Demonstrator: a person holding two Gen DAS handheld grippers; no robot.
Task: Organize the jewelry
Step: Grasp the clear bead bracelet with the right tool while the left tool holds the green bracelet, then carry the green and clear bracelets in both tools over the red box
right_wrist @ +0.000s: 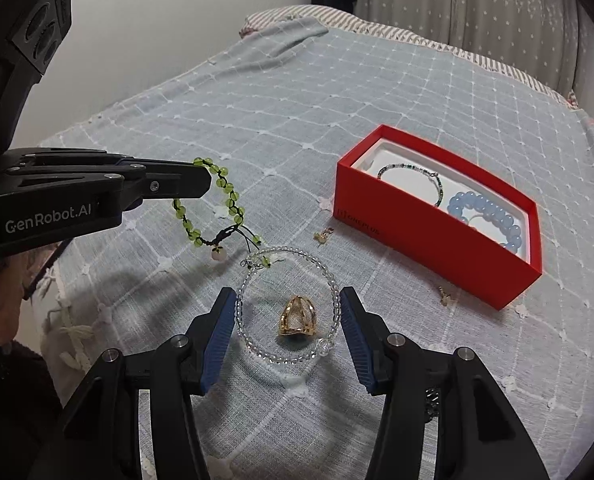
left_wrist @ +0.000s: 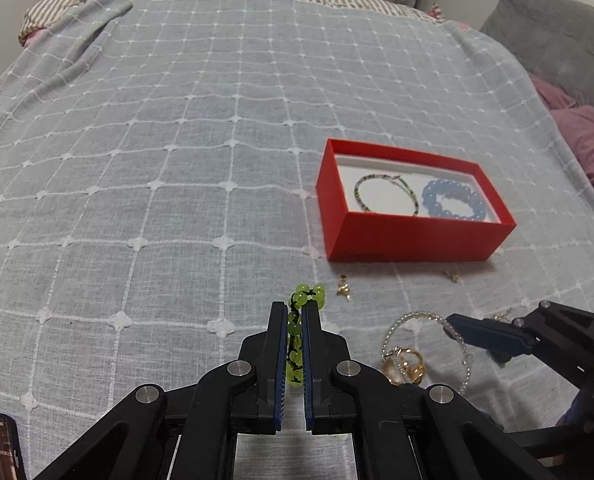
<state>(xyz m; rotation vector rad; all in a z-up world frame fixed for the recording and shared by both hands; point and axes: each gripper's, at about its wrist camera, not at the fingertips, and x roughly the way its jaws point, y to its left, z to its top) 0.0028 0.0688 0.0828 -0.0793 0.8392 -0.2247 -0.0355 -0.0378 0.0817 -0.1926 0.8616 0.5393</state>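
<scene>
- Pinched between the blue pads of the left gripper (left_wrist: 295, 312): green glass-bead bracelet on black knotted cord (right_wrist: 217, 204), dangling off the bedspread, likely lifted for carrying to the box.
- Spread wide just above the clear crystal-bead bracelet (right_wrist: 289, 304): right gripper (right_wrist: 288, 300), pads straddling the loop, probably lined up for the next pick.
- Inside that loop, lying on the cloth: gold openwork ring (right_wrist: 297, 316).
- Farther off on the grey checked bedspread (left_wrist: 157, 140): open red cardboard box (left_wrist: 413, 236), already holding a thin beaded bracelet (left_wrist: 385, 196) beside a chunky blue bead bracelet (left_wrist: 453, 200).
- Loose near the box: small gold earrings (right_wrist: 324, 235).
</scene>
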